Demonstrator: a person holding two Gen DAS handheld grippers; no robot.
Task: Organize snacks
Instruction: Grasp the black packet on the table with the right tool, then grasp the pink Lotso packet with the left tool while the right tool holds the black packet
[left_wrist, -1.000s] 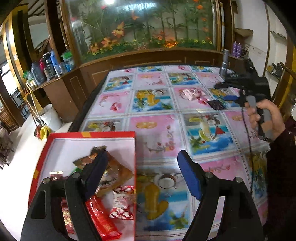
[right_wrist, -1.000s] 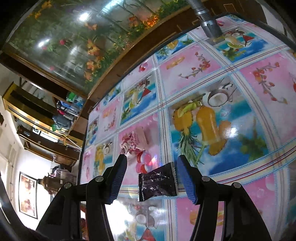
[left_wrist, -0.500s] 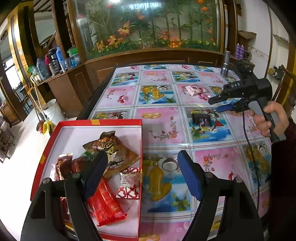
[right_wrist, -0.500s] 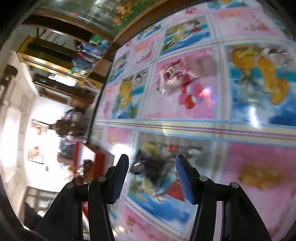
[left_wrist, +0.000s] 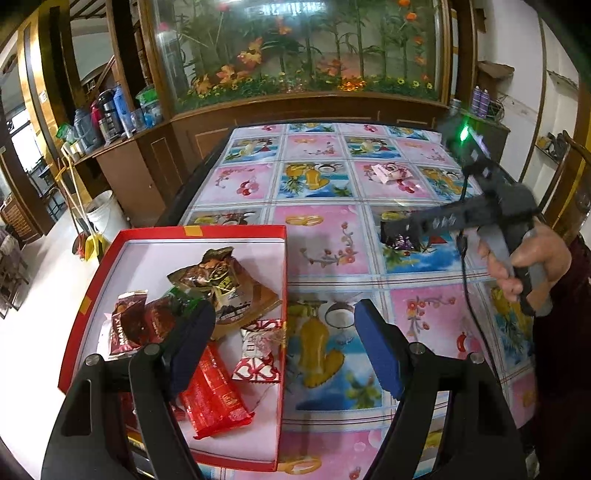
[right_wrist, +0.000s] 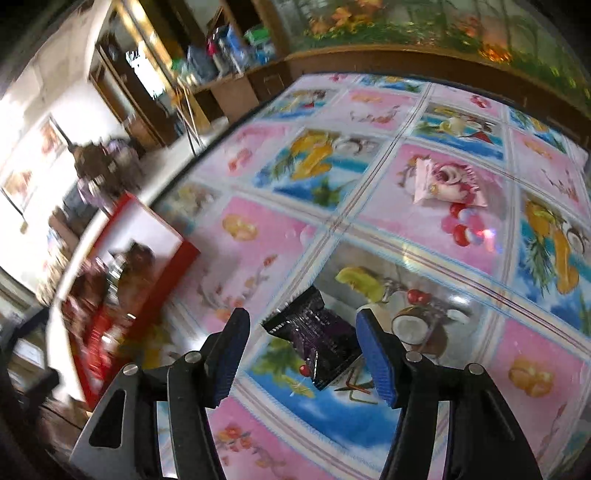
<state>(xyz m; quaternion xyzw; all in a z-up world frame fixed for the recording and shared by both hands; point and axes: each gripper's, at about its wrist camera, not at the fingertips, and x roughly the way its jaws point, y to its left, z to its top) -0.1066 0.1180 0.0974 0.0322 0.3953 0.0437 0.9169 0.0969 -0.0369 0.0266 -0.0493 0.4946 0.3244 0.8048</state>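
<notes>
A red box (left_wrist: 236, 232) with a white floor holds several snack packets at the table's near left; it also shows blurred in the right wrist view (right_wrist: 147, 236). My left gripper (left_wrist: 284, 339) is open and empty, hovering above the box's right wall. My right gripper (right_wrist: 301, 345) is open, its fingers either side of a black-purple snack packet (right_wrist: 317, 336) that lies on the tablecloth. The same packet (left_wrist: 400, 240) shows under the right gripper in the left wrist view. A pink snack packet (right_wrist: 443, 182) lies farther back on the table, also seen in the left wrist view (left_wrist: 391, 172).
The table (left_wrist: 325, 240) has a glossy fruit-print cloth. A wooden cabinet with a planted glass tank (left_wrist: 295, 51) stands behind it. Bottles and flasks (left_wrist: 107, 114) sit on a side counter at left. A white bucket (left_wrist: 103, 214) stands on the floor.
My right gripper has swung round and come down over the black-purple packet, which now sits between its open fingers. The left gripper has pulled back slightly over the box.
</notes>
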